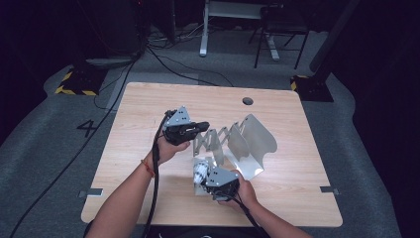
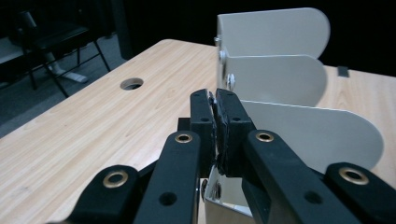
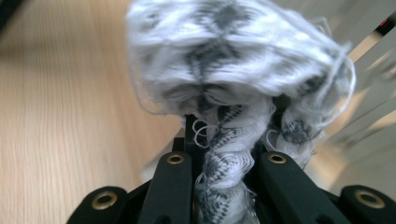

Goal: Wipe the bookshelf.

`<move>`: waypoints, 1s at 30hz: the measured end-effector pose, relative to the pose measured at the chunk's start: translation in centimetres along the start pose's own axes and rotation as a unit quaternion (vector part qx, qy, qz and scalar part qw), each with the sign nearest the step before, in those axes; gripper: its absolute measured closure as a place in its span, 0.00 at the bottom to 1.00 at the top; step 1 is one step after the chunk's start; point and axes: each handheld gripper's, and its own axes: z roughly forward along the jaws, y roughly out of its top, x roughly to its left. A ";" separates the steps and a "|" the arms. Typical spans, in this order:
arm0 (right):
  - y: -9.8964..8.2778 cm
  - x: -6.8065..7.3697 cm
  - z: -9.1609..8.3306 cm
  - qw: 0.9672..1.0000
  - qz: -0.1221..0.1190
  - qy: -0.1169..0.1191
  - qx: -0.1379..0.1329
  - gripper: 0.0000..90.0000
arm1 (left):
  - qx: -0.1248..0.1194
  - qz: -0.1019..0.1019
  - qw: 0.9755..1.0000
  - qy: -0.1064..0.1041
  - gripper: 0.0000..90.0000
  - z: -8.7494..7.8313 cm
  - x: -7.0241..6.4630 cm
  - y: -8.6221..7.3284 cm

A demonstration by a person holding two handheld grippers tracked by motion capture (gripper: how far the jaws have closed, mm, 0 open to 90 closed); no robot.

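We hold the expandable metal file rack (image 1: 247,144) at the middle of the worktop (image 1: 148,104) with the left gripper (image 1: 200,127), whose fingers (image 2: 203,123) are closed on the edge of a thin steel divider at the rack's left end. The right gripper (image 1: 200,173), at the near side of the rack, has its fingers (image 3: 175,182) clamped on a bunched knitted cloth (image 3: 233,70).

Risks, in our judgement:
- The divider is thin and smooth; a sideways pull may let it slip from the fingers.
- The scissor linkage (image 1: 213,138) may collapse or extend unevenly if we release the left end too soon, shifting the rack.
- Loose threads of the cloth may snag on a divider edge or rivet.

The cloth is white with grey-black patterning, soft, fuzzy and crumpled into a rounded wad above the fingers. The rack is pale polished metal with round-topped dividers (image 2: 280,79) standing upright.
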 end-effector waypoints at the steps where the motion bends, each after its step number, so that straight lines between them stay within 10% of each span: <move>1: 0.0 0.0 0.0 1.000 0.000 0.000 0.000 0.89 | 0.000 0.000 1.000 0.000 0.96 0.0 0.0 0.0; 11: -1.4 -1.3 2.8 0.999 0.020 -0.036 0.034 0.89 | 0.009 0.005 1.000 0.014 0.96 0.8 1.1 0.5; 22: 3.2 -2.7 0.3 0.995 0.025 -0.075 -0.068 0.89 | 0.012 0.003 1.000 0.027 0.91 1.3 2.6 0.7; 30: 1.2 -1.3 2.0 0.999 0.012 -0.045 -0.006 0.89 | 0.020 0.004 0.999 0.029 0.78 0.7 2.7 0.6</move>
